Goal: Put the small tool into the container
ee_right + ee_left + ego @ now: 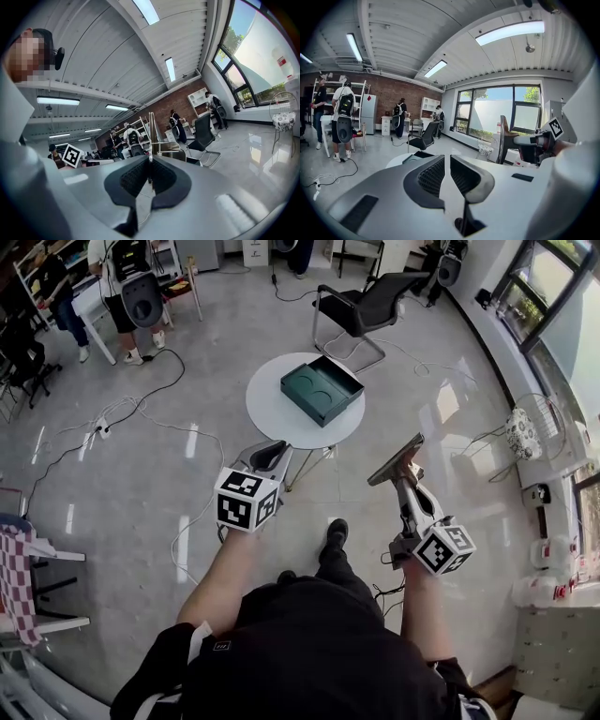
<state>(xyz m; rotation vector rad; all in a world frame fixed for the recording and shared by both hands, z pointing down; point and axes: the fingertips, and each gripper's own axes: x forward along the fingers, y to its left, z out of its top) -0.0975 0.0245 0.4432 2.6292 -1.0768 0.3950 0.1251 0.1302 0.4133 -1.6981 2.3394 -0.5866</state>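
The small tool [396, 460], a scraper with a brown handle and a thin metal blade, is held in the air by my right gripper [406, 472], which is shut on it. In the right gripper view the blade [151, 136] stands upright between the pads. The left gripper view shows the tool [505, 138] off to the right. The dark green open container [322, 390] lies on a round white table [267, 418], ahead of both grippers. My left gripper [272, 454] hovers near the table's front edge. Its jaws are almost together with only a thin slit, and nothing is between them [447, 161].
A black office chair [370, 306] stands beyond the table. Cables [141, 409] trail over the grey floor at left. People stand by desks [127, 287] at the far left. A checked cloth [19, 568] is at the left edge and a white cabinet [553, 643] at the right.
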